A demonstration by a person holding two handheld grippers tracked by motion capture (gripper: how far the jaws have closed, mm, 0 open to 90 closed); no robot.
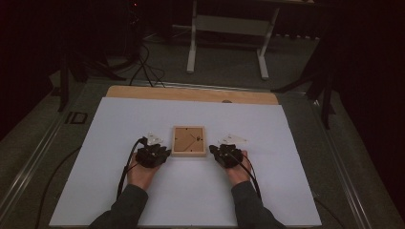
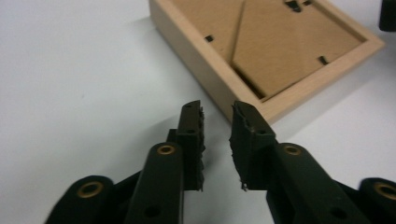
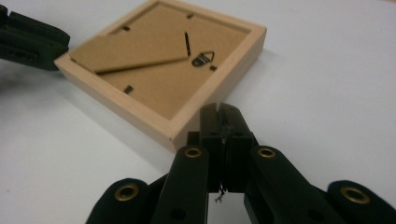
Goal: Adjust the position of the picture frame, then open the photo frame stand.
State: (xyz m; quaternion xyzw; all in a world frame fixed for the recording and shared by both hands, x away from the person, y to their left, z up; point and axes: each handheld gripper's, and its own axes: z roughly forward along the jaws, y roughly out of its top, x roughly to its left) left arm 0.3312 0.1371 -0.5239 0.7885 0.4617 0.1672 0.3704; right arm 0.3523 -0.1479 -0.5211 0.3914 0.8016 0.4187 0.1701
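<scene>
Though dim overhead, frame (image 3: 161, 70) face-down.

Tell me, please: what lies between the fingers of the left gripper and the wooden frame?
Nothing: in the left gripper view, the left gripper is open and empty, just short of the wooden frame, with bare white sheet between them.

Pale matt wood frame (image 1: 189, 141) with brown fibreboard back.

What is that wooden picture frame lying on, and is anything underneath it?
The wooden picture frame lies back-side up on a white sheet that covers a wooden tabletop. Its brown backing board faces up. Whatever is under the frame, front side included, is hidden.
</scene>
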